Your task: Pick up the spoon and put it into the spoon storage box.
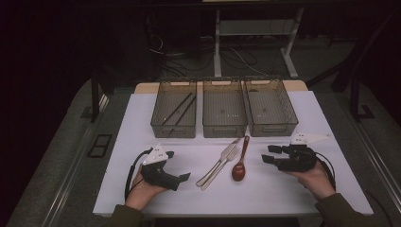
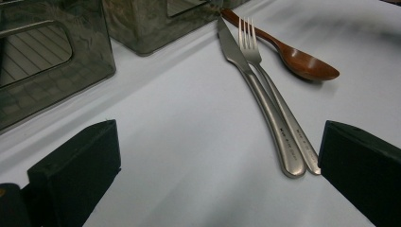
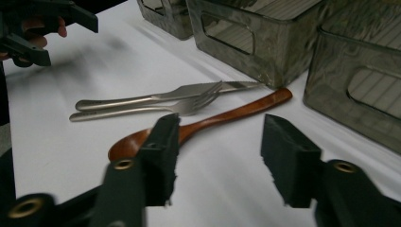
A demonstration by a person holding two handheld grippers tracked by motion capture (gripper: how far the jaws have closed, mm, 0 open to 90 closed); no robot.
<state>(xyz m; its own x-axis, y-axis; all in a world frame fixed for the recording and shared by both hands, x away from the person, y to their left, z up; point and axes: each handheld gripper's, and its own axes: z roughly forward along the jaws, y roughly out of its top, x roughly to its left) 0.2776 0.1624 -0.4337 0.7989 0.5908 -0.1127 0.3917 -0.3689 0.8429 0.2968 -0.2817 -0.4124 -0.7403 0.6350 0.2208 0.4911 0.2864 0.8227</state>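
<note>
A steel knife (image 1: 218,163) and fork (image 1: 226,161) lie side by side in the middle of the white table (image 1: 137,137), with a brown wooden spoon (image 1: 239,170) just right of them. My left gripper (image 1: 178,165) rests open left of the cutlery, jaws toward it. In the left gripper view the knife (image 2: 246,80), fork (image 2: 267,85) and spoon (image 2: 302,61) lie ahead of the open gripper (image 2: 220,137). My right gripper (image 1: 269,154) sits open right of the spoon. Its own view has the spoon (image 3: 227,116) just beyond the gripper (image 3: 220,137), which holds nothing.
Three translucent grey bins stand in a row at the back: the left bin (image 1: 174,127) holds black chopsticks (image 1: 179,109), beside it the middle bin (image 1: 224,128) and right bin (image 1: 274,127). Bare white table surrounds the cutlery. Dark floor, cables and a desk frame (image 1: 217,56) lie beyond.
</note>
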